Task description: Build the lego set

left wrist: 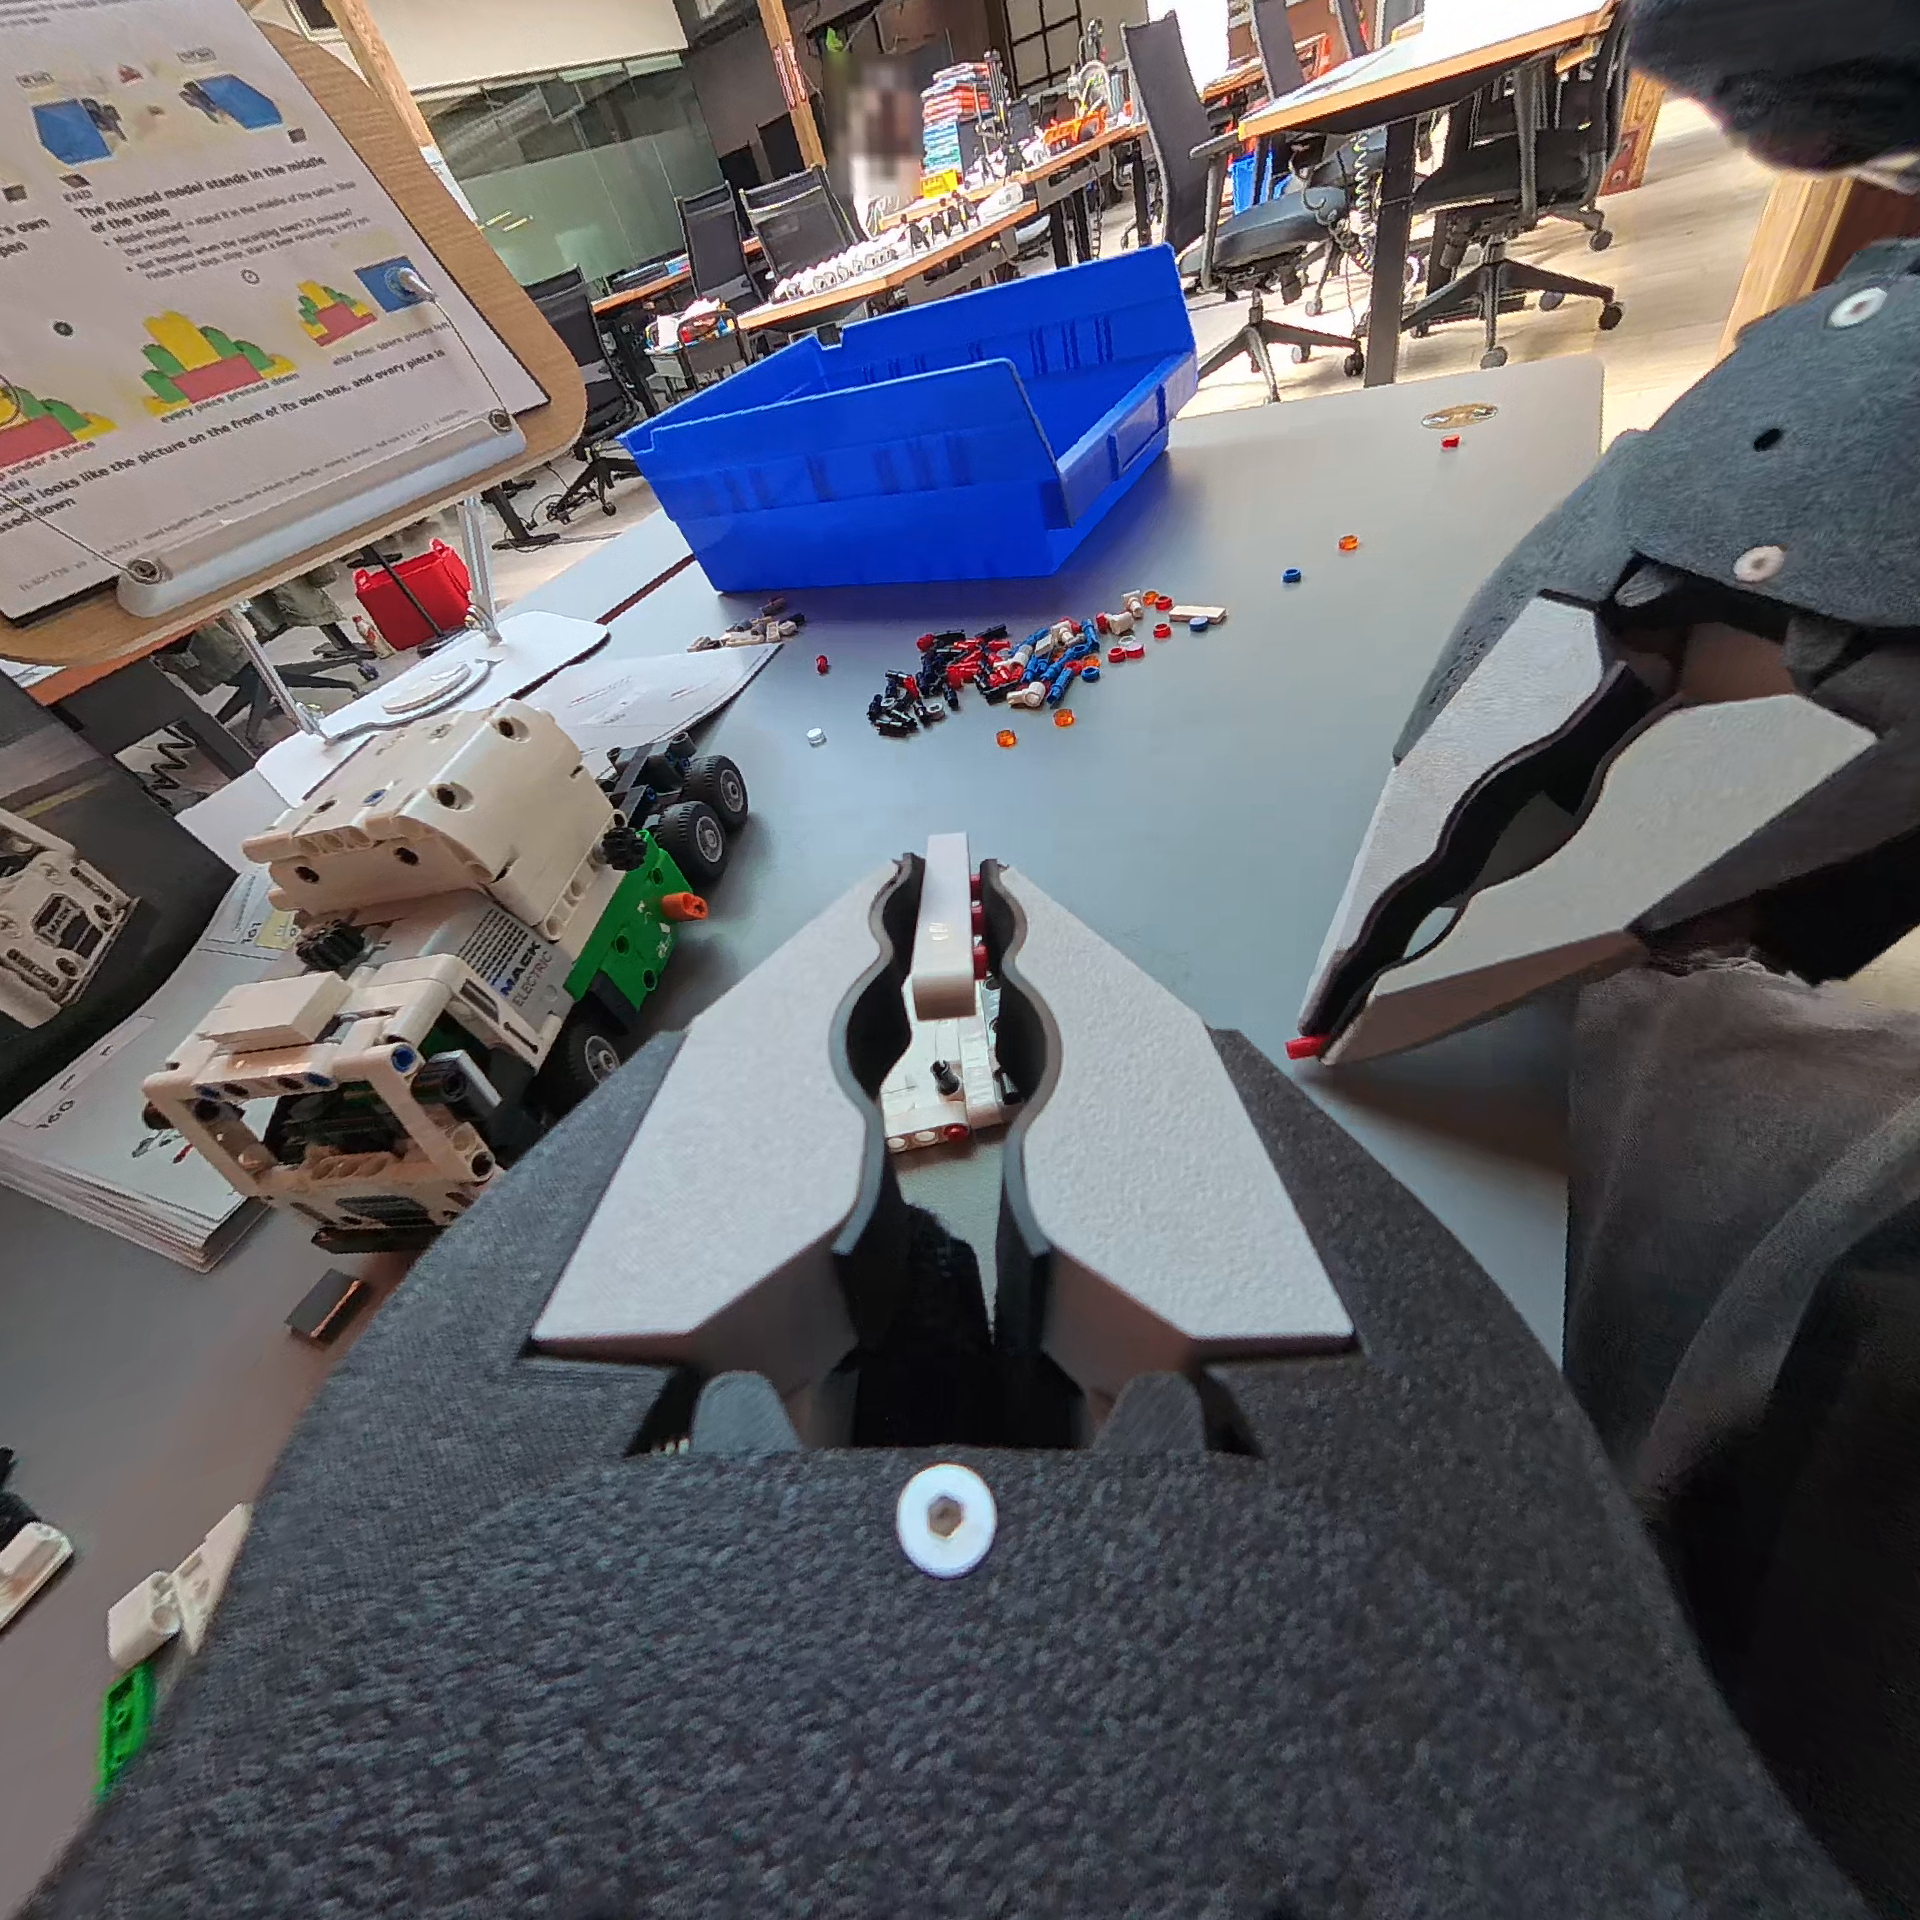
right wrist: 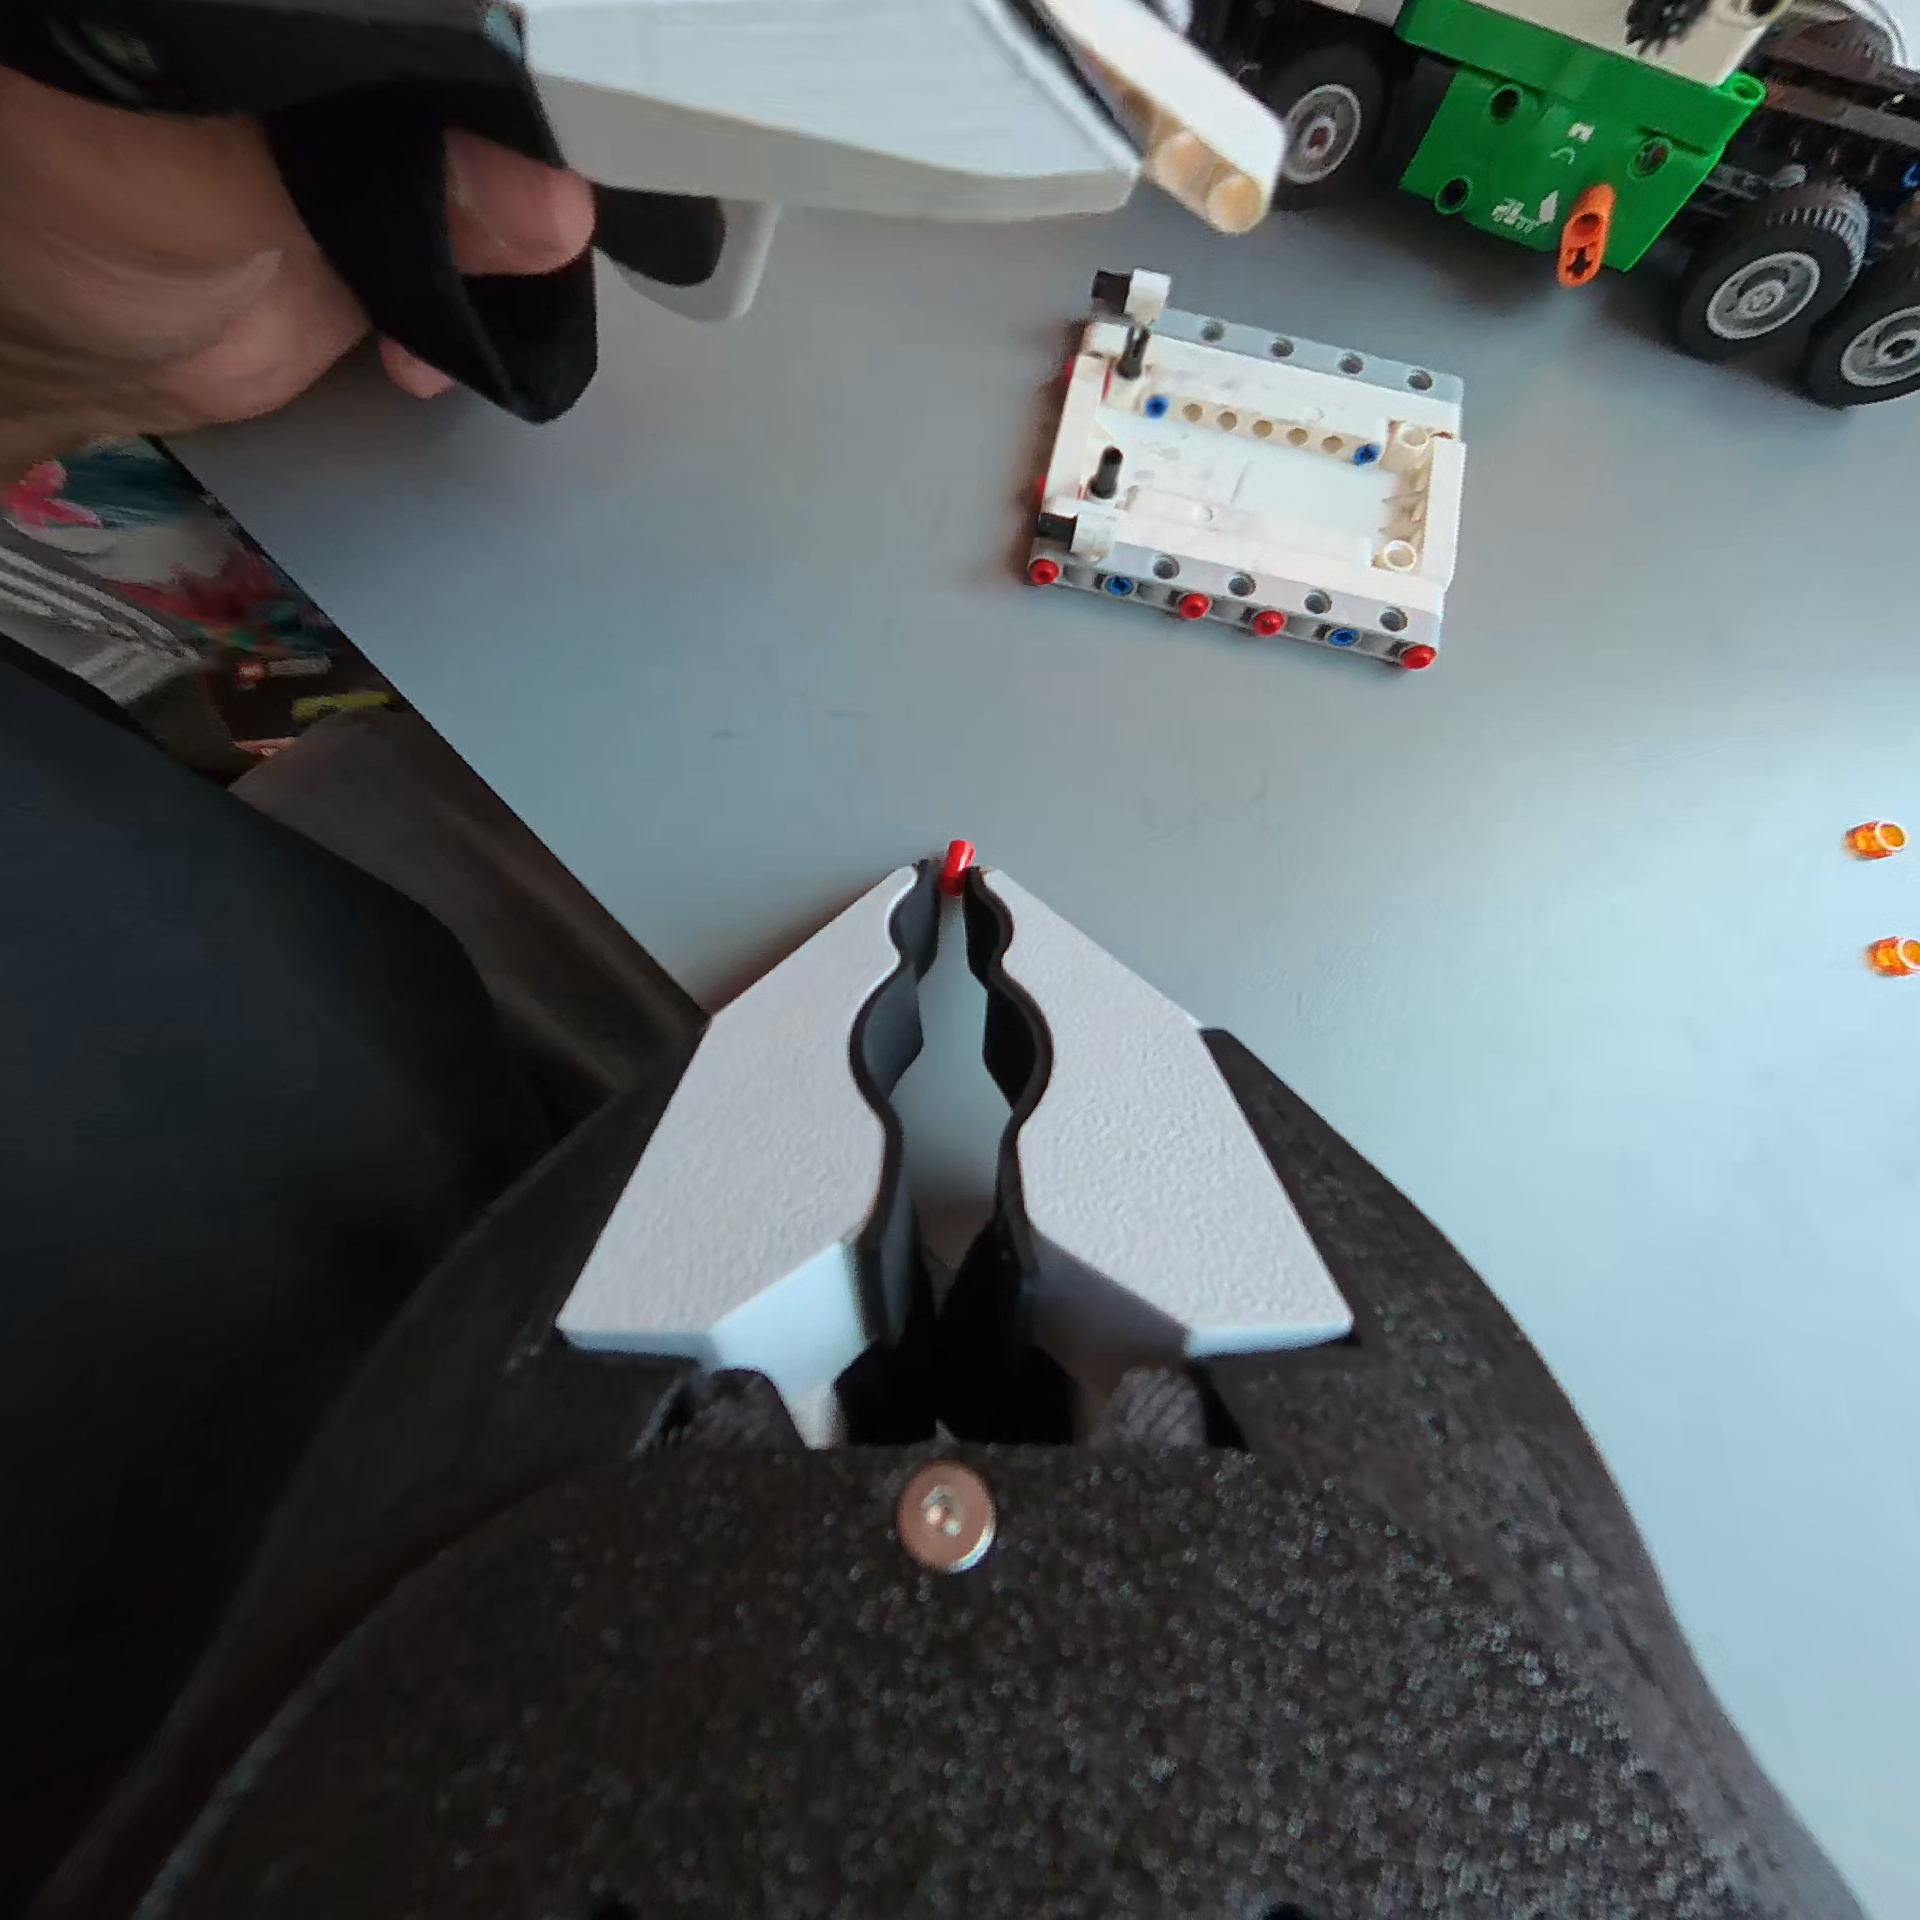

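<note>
A white beam [left wrist: 943,925] stands gripped in the left gripper [left wrist: 945,883], its jaws closed on it, above the white panel [right wrist: 1252,488] lying flat on the grey table [right wrist: 727,644]. The right gripper [right wrist: 951,883] pinches a small red pin [right wrist: 954,869] at its very tips, jaws nearly together, low over the table near its edge. The truck [left wrist: 457,935] sits left of the panel. Farther off lie loose pieces [left wrist: 997,675] before a blue bin [left wrist: 925,447].
</note>
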### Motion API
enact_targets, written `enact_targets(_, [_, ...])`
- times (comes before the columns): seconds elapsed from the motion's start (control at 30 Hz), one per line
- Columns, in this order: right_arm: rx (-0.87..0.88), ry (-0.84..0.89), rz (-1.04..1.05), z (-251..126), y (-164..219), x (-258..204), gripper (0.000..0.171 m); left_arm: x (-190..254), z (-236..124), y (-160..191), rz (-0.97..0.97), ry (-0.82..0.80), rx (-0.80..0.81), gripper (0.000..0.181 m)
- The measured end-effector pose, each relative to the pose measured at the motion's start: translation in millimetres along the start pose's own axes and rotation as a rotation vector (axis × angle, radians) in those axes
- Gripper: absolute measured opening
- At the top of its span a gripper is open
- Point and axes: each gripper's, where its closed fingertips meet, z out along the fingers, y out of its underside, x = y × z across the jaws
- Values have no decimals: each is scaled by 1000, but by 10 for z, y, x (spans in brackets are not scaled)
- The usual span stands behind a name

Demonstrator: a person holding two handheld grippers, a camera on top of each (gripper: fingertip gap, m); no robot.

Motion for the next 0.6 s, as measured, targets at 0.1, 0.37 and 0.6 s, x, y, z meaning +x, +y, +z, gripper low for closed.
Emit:
enact_targets(0.1, [124, -128, 141, -72, -198, 8, 3, 41, -1, -6, -21, 42, 2, 8])
enact_targets(0.37, [409, -611, 572, -253, -835, 152, 3, 130, -55, -112, -48, 109, 72, 8])
enact_targets(0.6, [454, -771, 709, -231, -905, 126, 3, 181, -68, -160, -59, 142, 101, 8])
